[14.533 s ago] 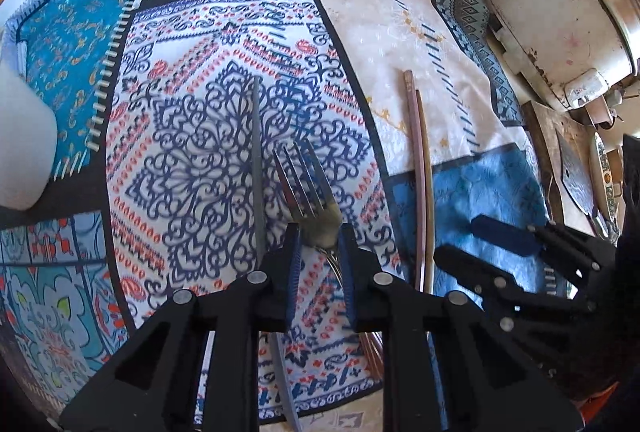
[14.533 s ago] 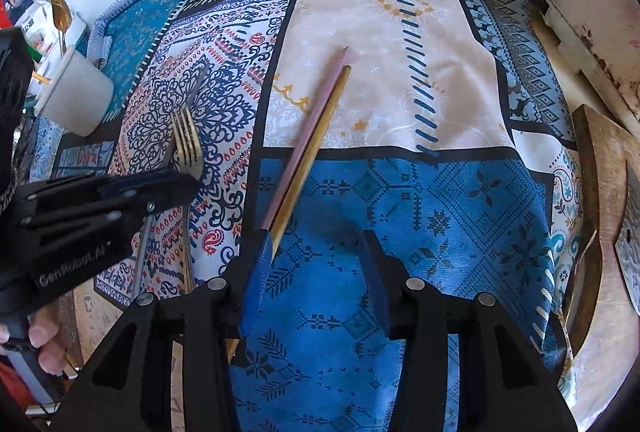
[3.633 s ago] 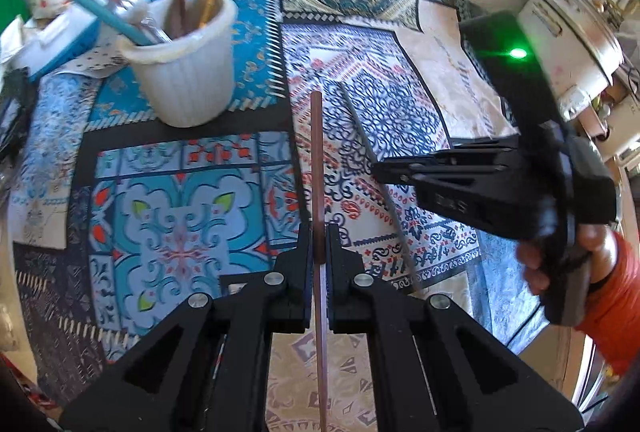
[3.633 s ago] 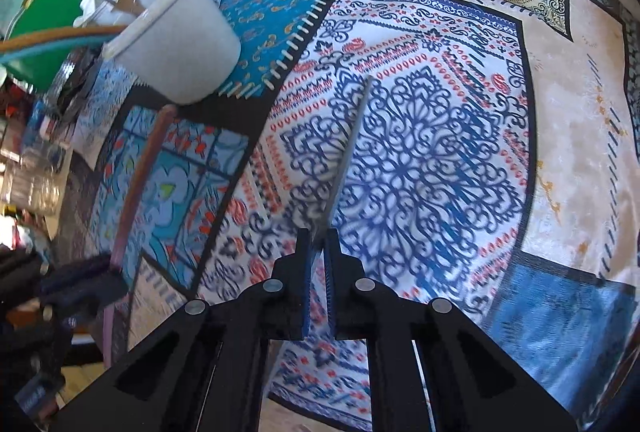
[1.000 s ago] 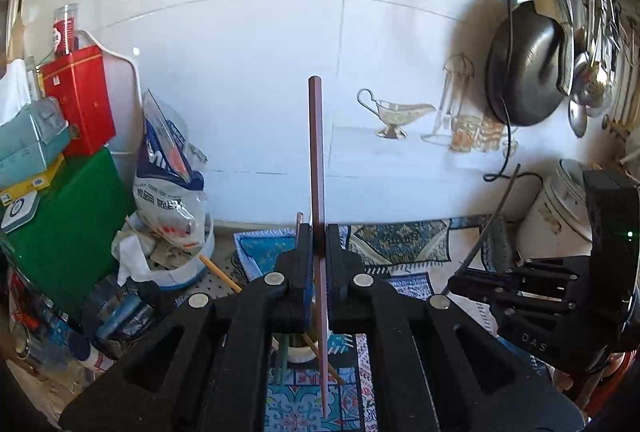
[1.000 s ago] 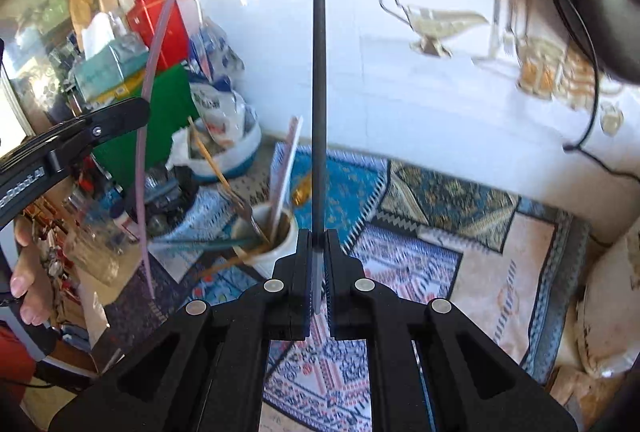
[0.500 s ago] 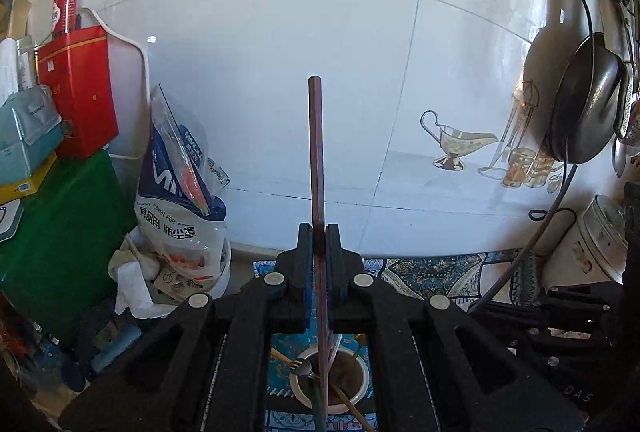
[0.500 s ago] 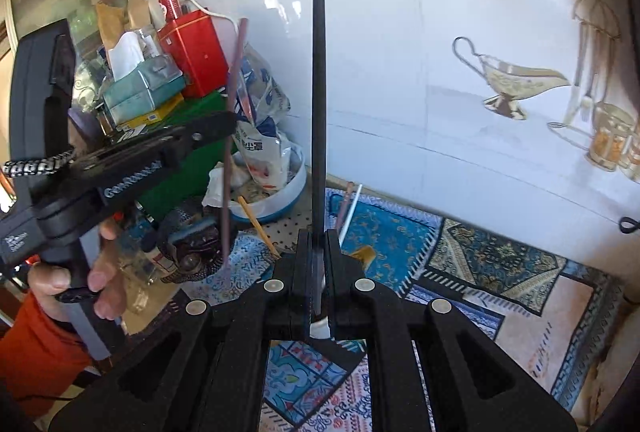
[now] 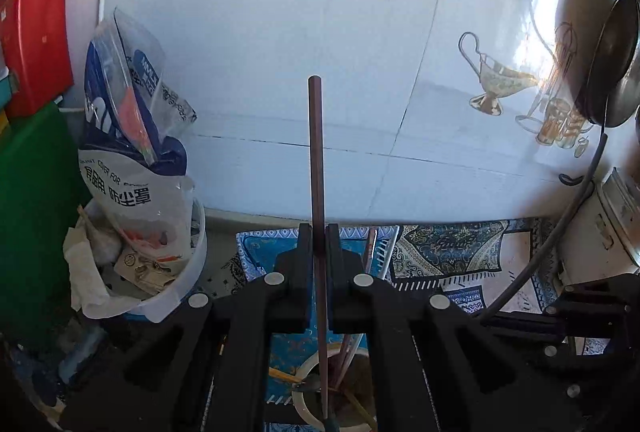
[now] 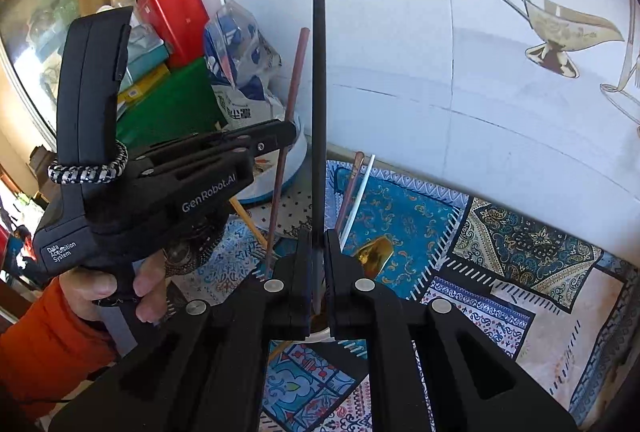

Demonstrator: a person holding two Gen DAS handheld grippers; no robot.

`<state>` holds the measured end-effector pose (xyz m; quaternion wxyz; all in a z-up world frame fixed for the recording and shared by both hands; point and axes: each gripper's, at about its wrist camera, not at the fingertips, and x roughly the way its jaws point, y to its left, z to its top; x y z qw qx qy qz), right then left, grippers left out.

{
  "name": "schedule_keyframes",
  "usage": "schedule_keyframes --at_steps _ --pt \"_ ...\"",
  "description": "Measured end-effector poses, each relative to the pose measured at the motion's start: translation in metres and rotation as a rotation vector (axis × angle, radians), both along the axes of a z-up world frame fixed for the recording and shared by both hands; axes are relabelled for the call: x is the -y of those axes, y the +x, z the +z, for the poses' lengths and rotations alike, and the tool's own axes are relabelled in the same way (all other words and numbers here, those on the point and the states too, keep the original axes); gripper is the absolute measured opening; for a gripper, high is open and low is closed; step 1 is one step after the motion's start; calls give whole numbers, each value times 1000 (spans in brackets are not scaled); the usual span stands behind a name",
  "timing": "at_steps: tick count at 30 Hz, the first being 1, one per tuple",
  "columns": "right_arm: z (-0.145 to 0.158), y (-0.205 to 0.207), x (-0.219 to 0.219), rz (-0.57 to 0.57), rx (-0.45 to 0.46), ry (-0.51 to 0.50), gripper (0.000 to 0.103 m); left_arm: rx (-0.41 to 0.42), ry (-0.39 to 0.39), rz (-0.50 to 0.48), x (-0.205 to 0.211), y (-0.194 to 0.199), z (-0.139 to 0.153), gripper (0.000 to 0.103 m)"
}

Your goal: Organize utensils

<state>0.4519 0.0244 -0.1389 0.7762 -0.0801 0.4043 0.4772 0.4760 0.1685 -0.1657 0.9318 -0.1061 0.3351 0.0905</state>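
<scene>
My left gripper (image 9: 319, 232) is shut on a reddish-brown chopstick (image 9: 316, 152) held upright, its lower end reaching down into the white utensil cup (image 9: 304, 392) right below. That cup holds several utensils. In the right wrist view the left gripper (image 10: 286, 134) and its brown chopstick (image 10: 294, 80) stand to the left. My right gripper (image 10: 319, 236) is shut on a black chopstick (image 10: 319, 92), also upright, above the cup whose gold spoon (image 10: 372, 252) and sticks poke out behind its fingers.
A white tiled wall (image 9: 280, 32) rises close behind. A white bowl with a plastic bag (image 9: 132, 168), a red box (image 9: 36, 40) and a green board (image 9: 32, 212) crowd the left. A pan (image 9: 612, 56) hangs at right. A patterned cloth (image 10: 500, 272) covers the counter.
Both grippers have moved forward and down toward the cup and wall. The brown chopstick's lower end now dips into the cup; the left gripper has closed in beside the right.
</scene>
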Motion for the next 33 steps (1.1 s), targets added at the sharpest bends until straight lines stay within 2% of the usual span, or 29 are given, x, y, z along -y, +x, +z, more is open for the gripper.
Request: schedule_keyframes --at_steps 8,14,23,28,33 --pt "-18 0 -11 13 -7 -51 5 -29 47 -23 5 -1 -21 3" --pt "-30 -4 -18 37 -2 -104 5 -76 32 -22 3 -10 -31 3" --pt "-55 0 -22 54 -69 -179 6 -216 12 -57 16 -23 -37 3" --pt "-51 -6 -16 59 -73 -201 10 -237 21 -52 24 -42 -24 6" --pt "-21 -22 5 44 -20 -151 14 -189 37 -25 31 -72 11 15"
